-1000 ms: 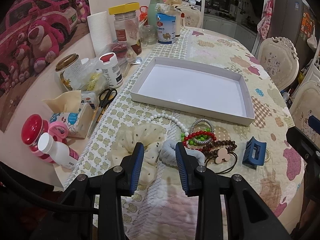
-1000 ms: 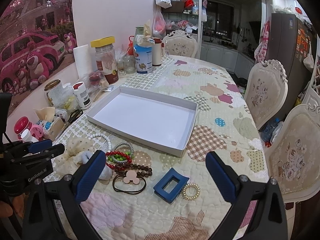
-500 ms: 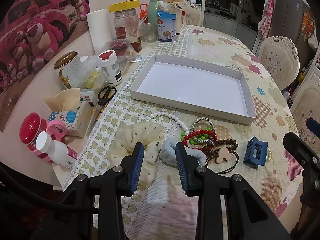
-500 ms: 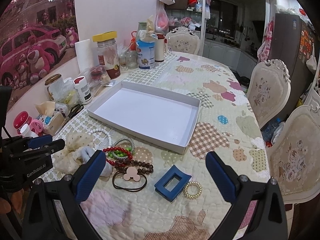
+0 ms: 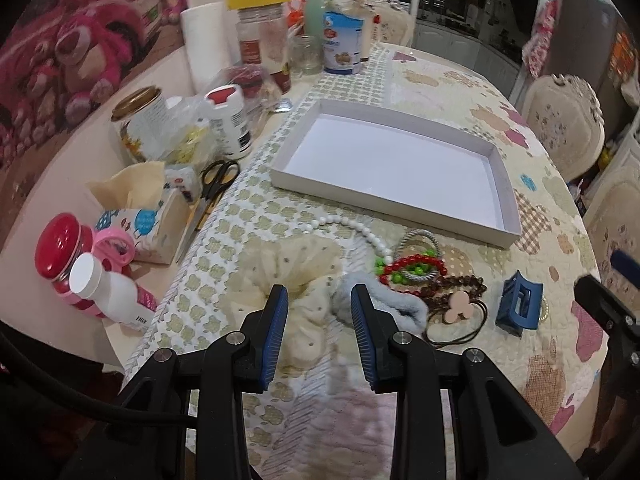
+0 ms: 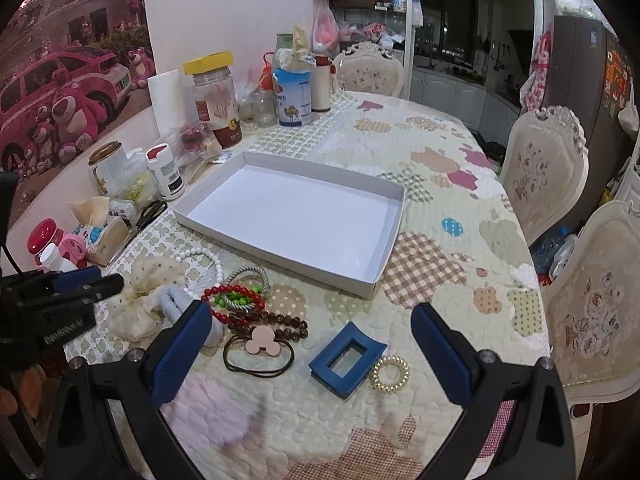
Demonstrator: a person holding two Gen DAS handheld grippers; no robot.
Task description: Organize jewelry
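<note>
A shallow white tray (image 5: 400,164) (image 6: 296,216) lies open on the quilted table. In front of it the jewelry is piled loosely: a white pearl strand (image 5: 360,228), a red bead bracelet (image 5: 412,266), brown beads (image 6: 280,322), a cream scrunchie (image 5: 288,264) and a blue-grey scrunchie (image 5: 396,312). A mouse-ear hair tie (image 6: 262,340), a blue claw clip (image 6: 348,358) and a gold spiral tie (image 6: 389,374) lie nearer me. My left gripper (image 5: 319,296) hovers open over the two scrunchies. My right gripper (image 6: 312,312) stands wide open above the clip, holding nothing.
Jars, bottles, a paper roll and a milk tin (image 6: 294,98) crowd the table's left and far side. Scissors (image 5: 212,188) and a tissue box (image 5: 152,224) lie at the left edge. Padded chairs (image 6: 540,168) stand to the right of the table.
</note>
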